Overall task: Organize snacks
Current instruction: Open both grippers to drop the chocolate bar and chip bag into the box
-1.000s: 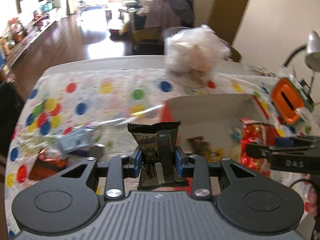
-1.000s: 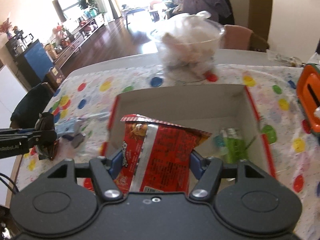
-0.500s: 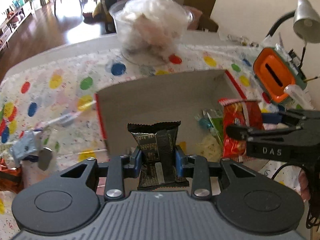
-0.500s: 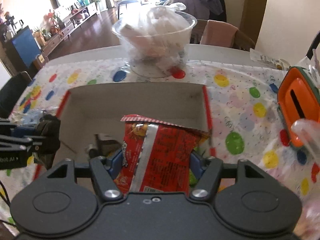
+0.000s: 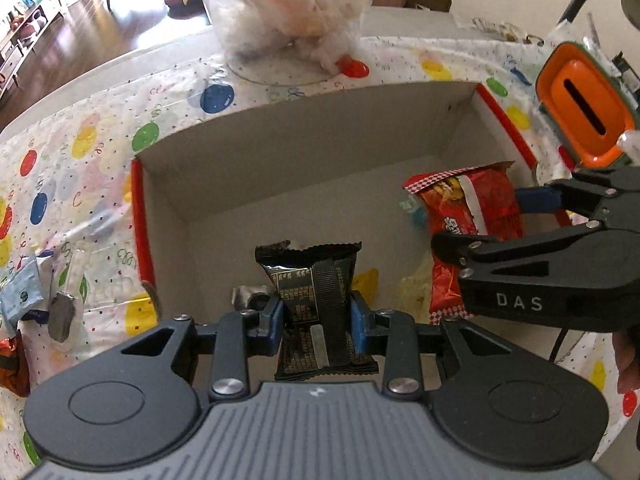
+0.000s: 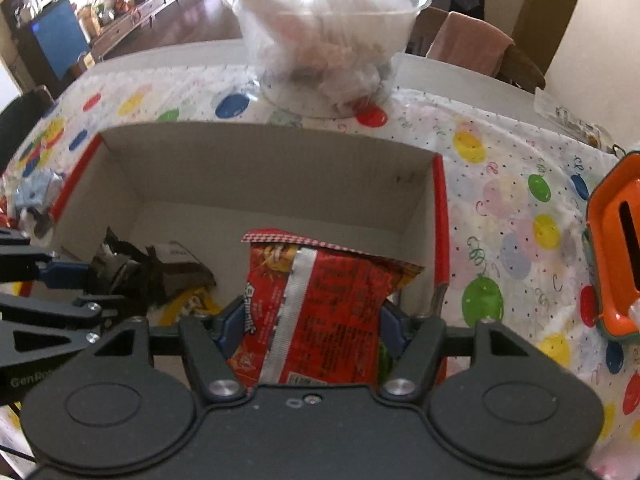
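Left wrist view: left gripper (image 5: 317,316) is pinching a black snack packet (image 5: 312,292) over the cardboard box (image 5: 320,128), right gripper (image 6: 306,322) is clamping a red chip bag (image 6: 320,308).

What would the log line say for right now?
left gripper: shut on black packet | right gripper: shut on red packet | both over box

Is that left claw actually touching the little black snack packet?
Touching. In the left wrist view, the left claw has both blue pads pressed against the sides of the black snack packet, pinching it above the cardboard box.

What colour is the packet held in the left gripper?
Black packet, clearest in the left wrist view.
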